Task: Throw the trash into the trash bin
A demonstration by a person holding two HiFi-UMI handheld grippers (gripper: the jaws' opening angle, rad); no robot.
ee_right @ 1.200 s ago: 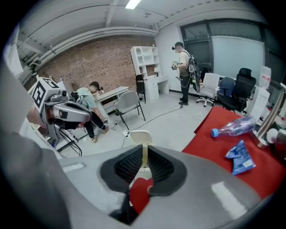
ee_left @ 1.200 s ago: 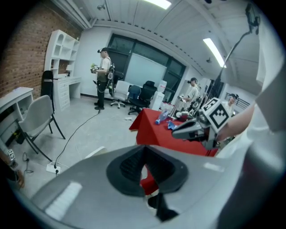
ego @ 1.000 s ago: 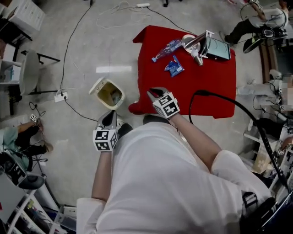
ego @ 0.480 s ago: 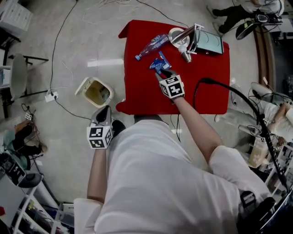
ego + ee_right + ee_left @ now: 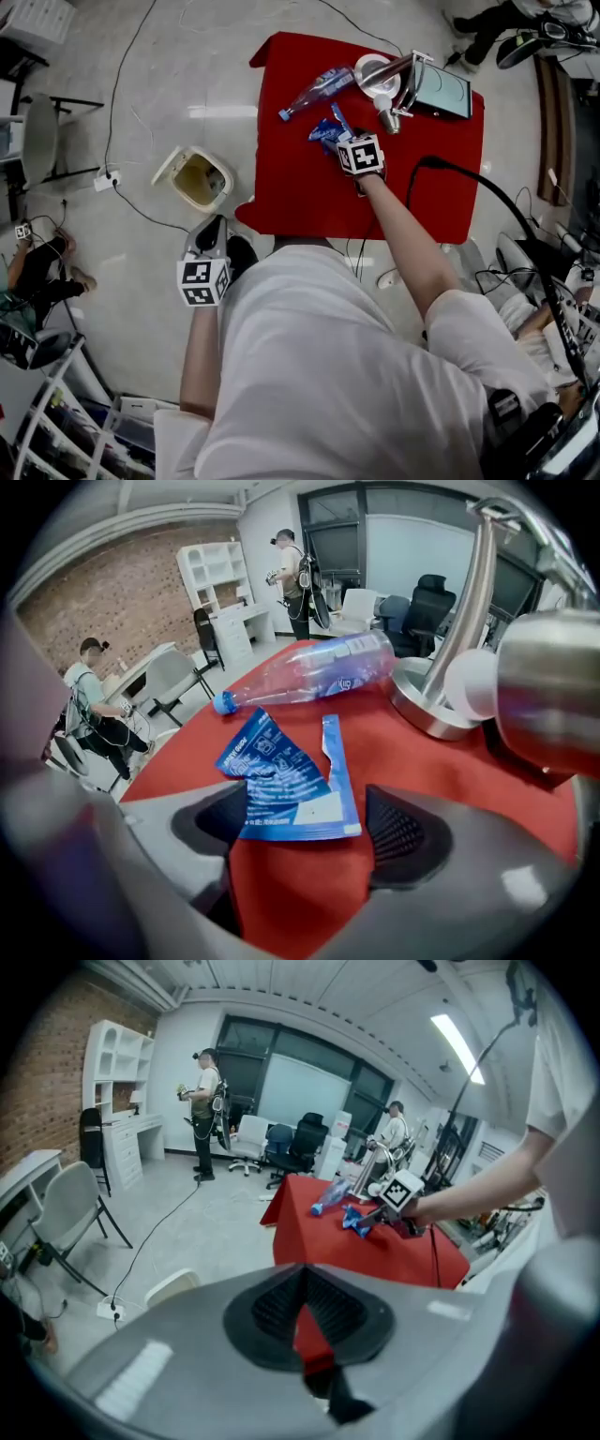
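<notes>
Right gripper (image 5: 305,841) opening over the blue wrapper (image 5: 281,785)
The wrapper is framed between the parting jaws, unpressed, flat on the red table (image 5: 309,187); the left gripper (image 5: 212,230) is held closed and empty, near the floor-standing trash bin (image 5: 169,166).

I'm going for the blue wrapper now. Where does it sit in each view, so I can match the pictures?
Head view: blue wrapper upper middle, on the red table, just below the plastic bottle.
Left gripper view: wrapper right of centre, far off on the table.
Right gripper view: wrapper at centre, flat between the opening jaws of the right tool.
Shared landmark: the plastic bottle, next to the wrapper in all three.
</notes>
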